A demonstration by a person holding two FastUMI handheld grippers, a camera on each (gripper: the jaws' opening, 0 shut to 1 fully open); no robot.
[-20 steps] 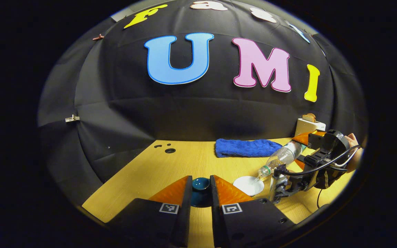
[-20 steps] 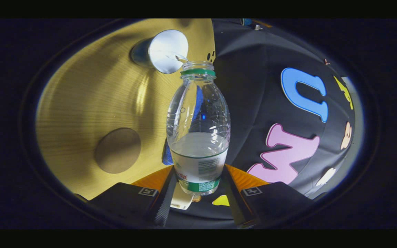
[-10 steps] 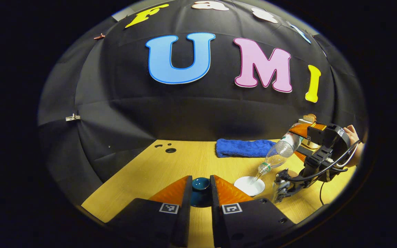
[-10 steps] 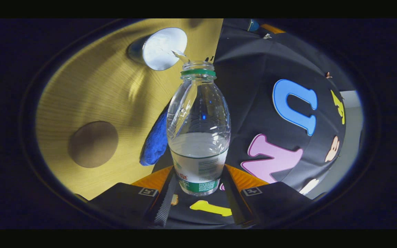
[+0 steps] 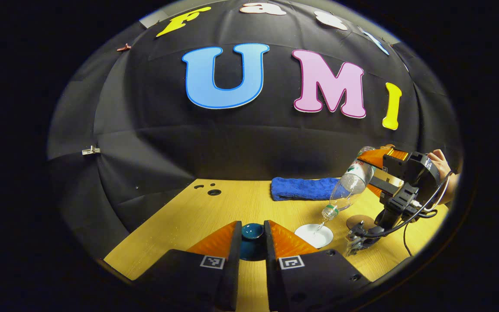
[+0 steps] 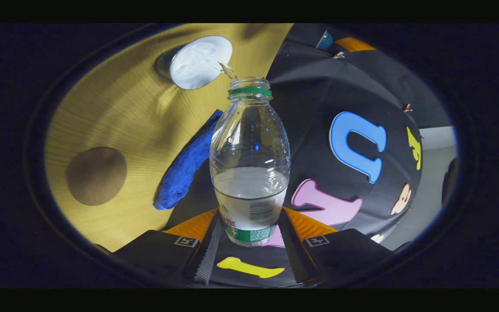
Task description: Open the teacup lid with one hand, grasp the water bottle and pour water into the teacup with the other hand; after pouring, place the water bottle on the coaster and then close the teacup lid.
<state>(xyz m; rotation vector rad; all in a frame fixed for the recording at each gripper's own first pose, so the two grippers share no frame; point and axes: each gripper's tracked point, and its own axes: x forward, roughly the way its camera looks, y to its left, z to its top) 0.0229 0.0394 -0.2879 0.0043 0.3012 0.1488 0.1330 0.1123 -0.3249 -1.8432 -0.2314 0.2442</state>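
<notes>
Right gripper (image 6: 249, 242) clamps the water bottle (image 6: 249, 173), tipped mouth-down just above the teacup (image 6: 199, 60). Left gripper (image 5: 251, 242) pinches the lid (image 5: 252, 231) beside the teacup. Risk: the thin stream drifting past the rim.

Bottle (image 5: 349, 186) above teacup (image 5: 314, 236), beside coaster (image 5: 359, 221)

Clear bottle (image 6: 249, 164), green neck ring; white teacup (image 5: 314, 235); teal lid (image 5: 252, 231); blue towel (image 5: 301, 189); brown coaster (image 6: 96, 176).

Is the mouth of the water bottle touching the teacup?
Apart. The left gripper view shows the water bottle tilted above the teacup, a thin stream crossing the gap.
</notes>
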